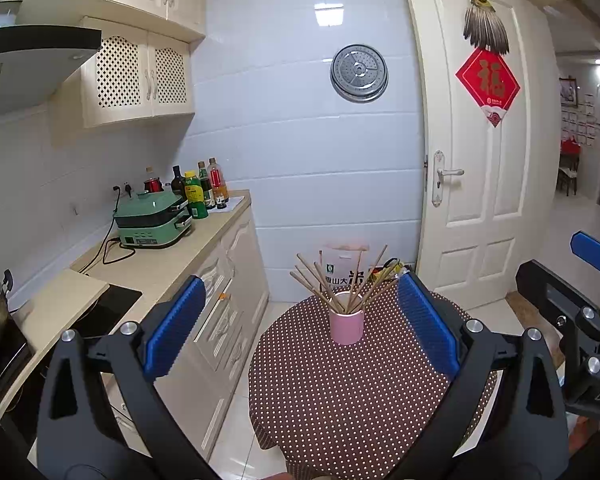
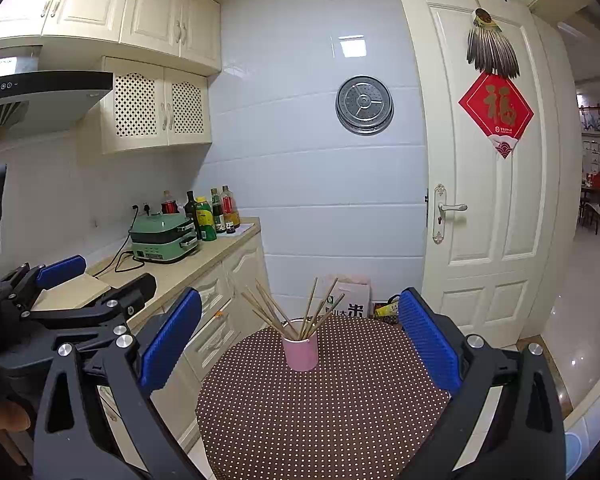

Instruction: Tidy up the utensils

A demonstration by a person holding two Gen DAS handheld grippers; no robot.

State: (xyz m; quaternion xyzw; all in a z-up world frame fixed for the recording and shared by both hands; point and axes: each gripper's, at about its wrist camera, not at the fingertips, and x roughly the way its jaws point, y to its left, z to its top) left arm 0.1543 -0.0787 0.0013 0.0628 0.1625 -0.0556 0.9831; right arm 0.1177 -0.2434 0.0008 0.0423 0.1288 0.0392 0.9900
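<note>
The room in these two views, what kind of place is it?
Most likely a home kitchen: a range hood under cream wall cabinets, a counter with a green cooker and sauce bottles, and a small dotted table holding a pink cup of chopsticks.

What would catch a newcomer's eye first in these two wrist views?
Probably the pink cup in the middle of the round dotted table, with wooden chopsticks fanning out of it. Next, the open left gripper and right gripper framing it, then the red diamond decoration on the white door behind.
</note>
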